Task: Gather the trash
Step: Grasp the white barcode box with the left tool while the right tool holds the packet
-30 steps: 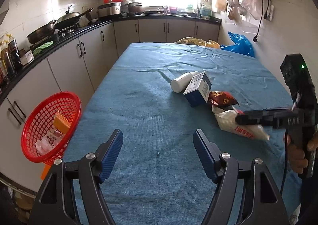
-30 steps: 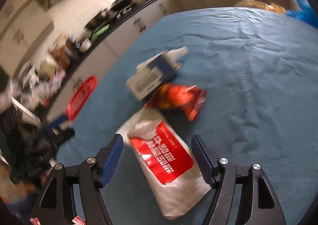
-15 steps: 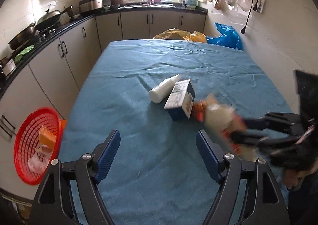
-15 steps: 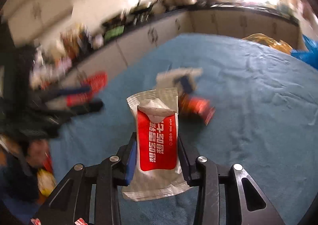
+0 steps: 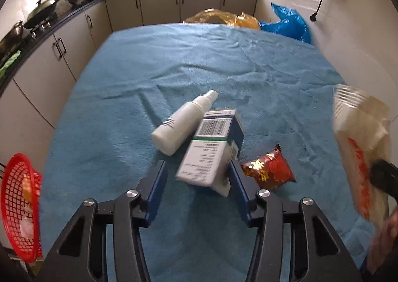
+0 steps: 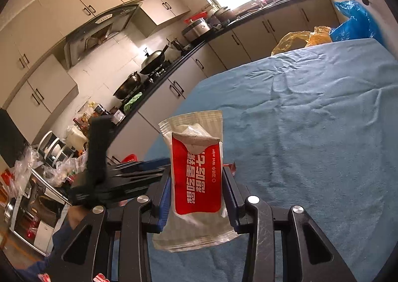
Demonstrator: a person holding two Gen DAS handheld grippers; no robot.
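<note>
A: Where is the trash?
B: The right tool (image 6: 196, 192) is clamped on the wet-wipe pack (image 6: 195, 175), held upright above the tabletop (image 6: 311, 145).
A: And the left tool (image 5: 196, 182)?
B: Its jaws are closing around the white-and-blue box (image 5: 211, 150); the right pad touches it, the left stands clear. A white bottle (image 5: 184, 122) and a red wrapper (image 5: 268, 171) lie beside it.

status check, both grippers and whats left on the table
Right gripper shut on wet wipe pack, lifted. Left gripper jaws closing around carton. White bottle leans on carton; red snack packet beside it.
</note>
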